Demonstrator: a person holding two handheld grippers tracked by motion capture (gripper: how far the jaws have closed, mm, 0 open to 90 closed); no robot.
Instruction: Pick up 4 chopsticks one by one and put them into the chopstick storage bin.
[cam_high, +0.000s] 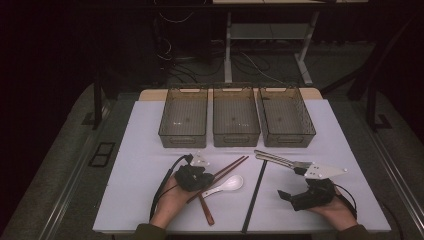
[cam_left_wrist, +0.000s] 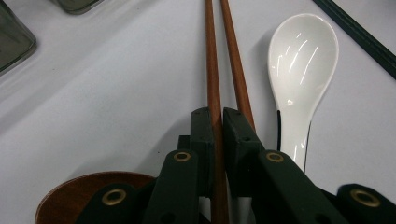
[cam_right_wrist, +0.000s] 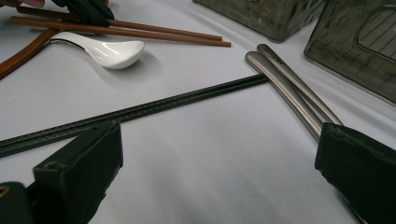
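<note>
The left gripper (cam_left_wrist: 218, 122) has its black fingers (cam_left_wrist: 202, 135) clamped on one of two long reddish-brown wooden chopsticks (cam_left_wrist: 211, 60), which runs out between them across the white counter (cam_left_wrist: 107, 98); the second stick lies just beside the far finger. A glossy white ceramic soup spoon (cam_left_wrist: 301, 70) rests on the counter just past that finger. The right gripper (cam_right_wrist: 219, 163) holds its fingers (cam_right_wrist: 79, 163) wide apart over bare counter, one finger at two brushed-steel utensil handles (cam_right_wrist: 289, 88), a thin black rod (cam_right_wrist: 140, 109) beyond the other. Three smoky clear plastic bins (cam_high: 236, 117) stand well beyond both grippers.
</note>
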